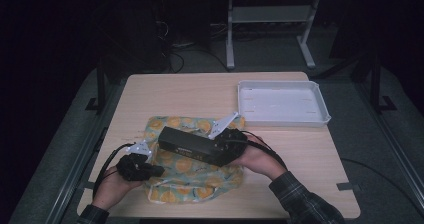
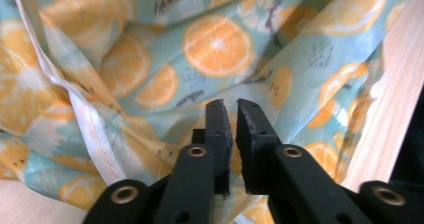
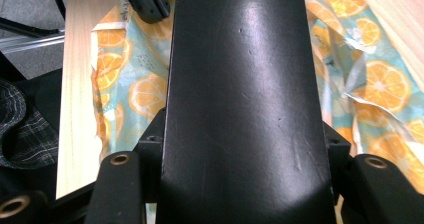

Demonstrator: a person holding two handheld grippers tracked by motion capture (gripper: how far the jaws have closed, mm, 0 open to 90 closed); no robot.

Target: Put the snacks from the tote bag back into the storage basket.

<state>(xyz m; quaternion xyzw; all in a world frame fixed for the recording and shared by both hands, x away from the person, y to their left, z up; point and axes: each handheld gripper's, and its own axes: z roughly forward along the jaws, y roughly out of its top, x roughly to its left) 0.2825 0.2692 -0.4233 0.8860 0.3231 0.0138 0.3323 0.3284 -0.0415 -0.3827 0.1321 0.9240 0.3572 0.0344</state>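
A long black box (image 1: 187, 144) hangs tilted just above a crumpled teal cloth printed with orange slices (image 1: 195, 178) in the middle of the table. My right gripper (image 1: 220, 151) is shut on the box's right end; in the right gripper view the box (image 3: 240, 59) runs out between the jaws over the cloth (image 3: 135, 94). My left gripper (image 1: 155, 170) lies at the cloth's left front edge. In its own view the left gripper (image 2: 230, 106) points into the folds of the cloth (image 2: 215, 44), jaws a narrow gap apart with nothing pinched between them.
A white tray (image 1: 280, 120) stands at the back right of the wooden table (image 1: 175, 91). A seamed white hem of the cloth (image 2: 95, 134) runs close to the left jaws. The floor and a desk frame (image 1: 230, 39) lie beyond the far edge.
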